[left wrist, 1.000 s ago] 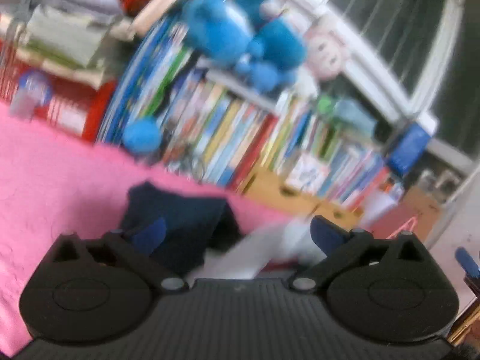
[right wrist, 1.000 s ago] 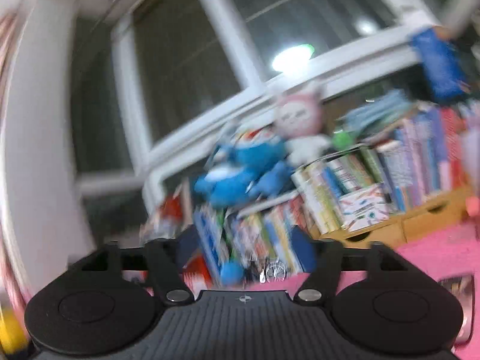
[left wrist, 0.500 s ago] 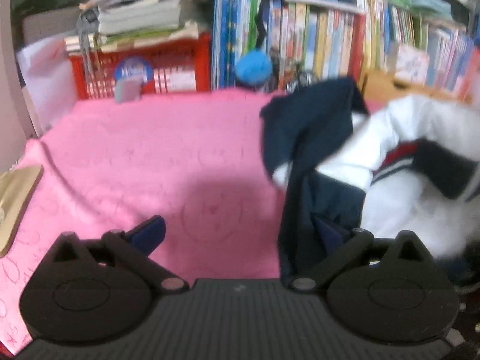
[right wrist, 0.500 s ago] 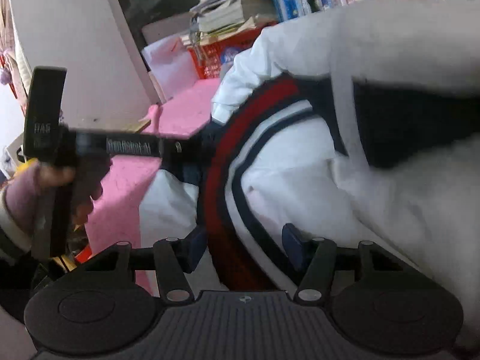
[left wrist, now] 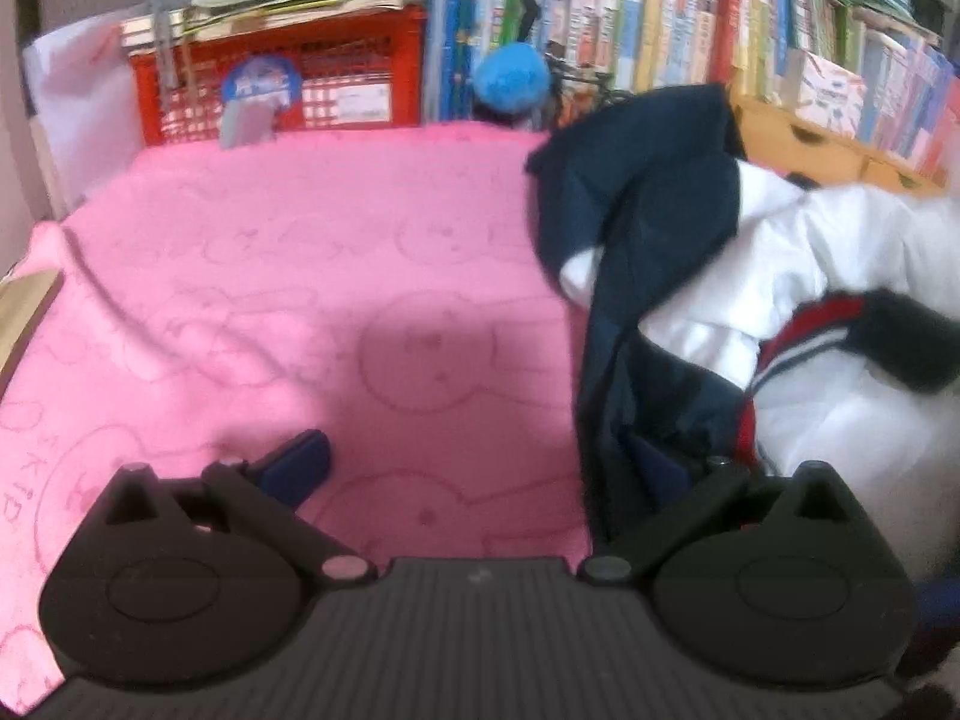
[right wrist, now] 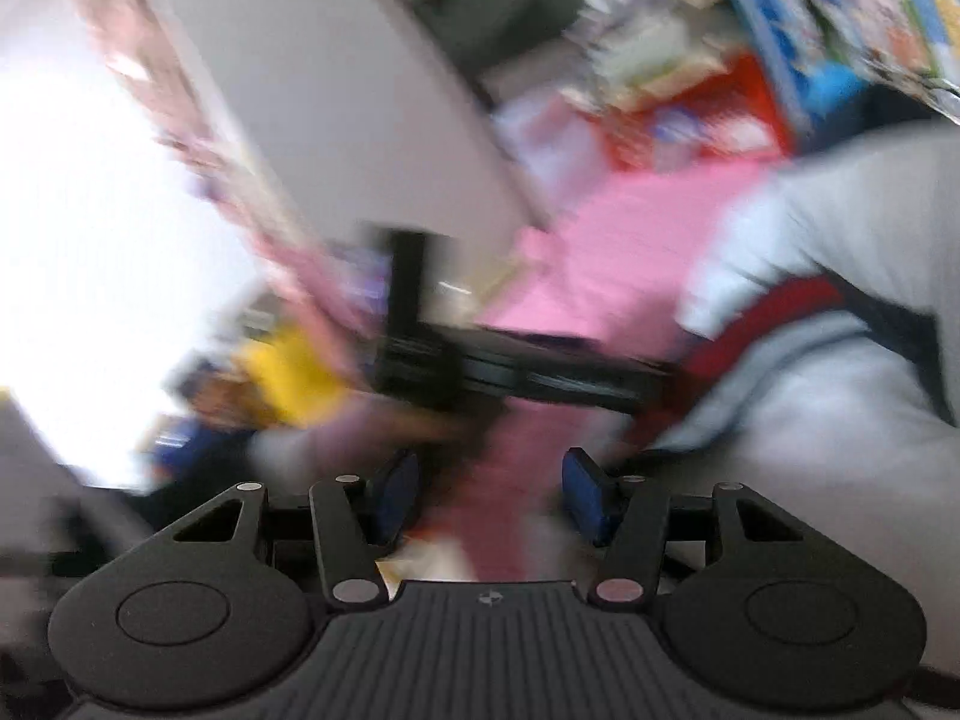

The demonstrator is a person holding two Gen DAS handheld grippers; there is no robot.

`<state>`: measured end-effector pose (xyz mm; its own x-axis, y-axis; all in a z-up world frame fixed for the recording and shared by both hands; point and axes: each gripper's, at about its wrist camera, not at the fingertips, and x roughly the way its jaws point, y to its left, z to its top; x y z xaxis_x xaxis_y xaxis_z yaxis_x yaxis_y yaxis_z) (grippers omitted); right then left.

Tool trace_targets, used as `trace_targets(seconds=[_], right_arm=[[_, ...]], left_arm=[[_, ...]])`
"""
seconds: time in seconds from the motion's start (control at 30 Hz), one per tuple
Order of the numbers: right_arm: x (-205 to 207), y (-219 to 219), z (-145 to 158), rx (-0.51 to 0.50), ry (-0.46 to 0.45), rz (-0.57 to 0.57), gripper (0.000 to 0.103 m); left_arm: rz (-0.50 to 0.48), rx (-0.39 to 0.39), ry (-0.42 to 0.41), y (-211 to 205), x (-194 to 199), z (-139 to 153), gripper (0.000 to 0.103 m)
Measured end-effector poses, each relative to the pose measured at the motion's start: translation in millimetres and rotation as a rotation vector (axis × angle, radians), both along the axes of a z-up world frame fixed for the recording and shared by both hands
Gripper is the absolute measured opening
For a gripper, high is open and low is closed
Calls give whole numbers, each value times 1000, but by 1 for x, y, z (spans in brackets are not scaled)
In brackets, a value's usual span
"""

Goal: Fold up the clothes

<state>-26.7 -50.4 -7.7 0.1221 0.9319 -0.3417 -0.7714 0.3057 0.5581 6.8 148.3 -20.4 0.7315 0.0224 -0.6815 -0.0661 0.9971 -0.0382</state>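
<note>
1. Left gripper (left wrist: 474, 468) stands wide open – its right finger (left wrist: 654, 468) is against the dark fabric, gripping nothing.
2. Right gripper (right wrist: 489, 495) is half open with nothing between.
3. The jacket (left wrist: 780, 276) – white, navy, a red stripe – lies crumpled on the right of the pink blanket (left wrist: 300, 276).
4. I judge that folding has not begun; spreading it flat comes first

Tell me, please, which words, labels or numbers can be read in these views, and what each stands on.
"KiP", only partly legible, with an unclear letter before it: pressed into the pink blanket.
Book spines: too blurred to read.
White label on the red crate: too blurred to read.
Blue round tag: too blurred to read.
Right wrist view: motion-blurred, nothing readable.
</note>
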Motion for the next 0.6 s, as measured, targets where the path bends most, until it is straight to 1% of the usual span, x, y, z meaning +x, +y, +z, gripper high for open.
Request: trace_targets(seconds=[0.03,0.07,0.1,0.17,0.2,0.23,0.27,0.3,0.37,0.4,0.43,0.47,0.5,0.6], right_arm=[[-7,-4,6,32,-17,32,55],[-14,-7,11,36,-48,39,58],[-19,-9,14,11,-88,18,60],[-18,-11,14,-69,-141,-84,66],[-14,-15,9,-117,-136,-156,67],[-6,-15,2,-167,-108,-220,69],[-1,-7,-6,-238,-96,-254,68],[5,2,-15,-311,-83,-286,66],[-10,34,-23,-429,-198,-232,66],[-22,43,-21,-423,-253,-179,66],[-35,51,-19,-416,-308,-126,66],[-46,53,-16,-371,-337,-52,70],[-54,53,-13,-338,-354,-9,71],[-64,47,-13,-325,-376,14,73]], left_arm=[[-4,-2,1,1,0,2,103],[-10,-4,-1,2,-1,4,103],[-13,-7,-11,4,-5,7,103],[-23,-20,-36,9,-12,15,103],[-38,-48,-56,13,-19,22,103],[-53,-81,-74,16,-25,28,103],[-75,-113,-86,17,-28,34,103],[-117,-158,-95,16,-31,40,103],[-208,-242,-101,11,-35,49,103],[-266,-270,-82,5,-35,50,103],[-300,-266,-62,-2,-36,50,103],[-332,-223,-35,-10,-36,48,103],[-360,-154,-10,-19,-36,44,103],[-420,-13,61,-38,-35,29,103]])
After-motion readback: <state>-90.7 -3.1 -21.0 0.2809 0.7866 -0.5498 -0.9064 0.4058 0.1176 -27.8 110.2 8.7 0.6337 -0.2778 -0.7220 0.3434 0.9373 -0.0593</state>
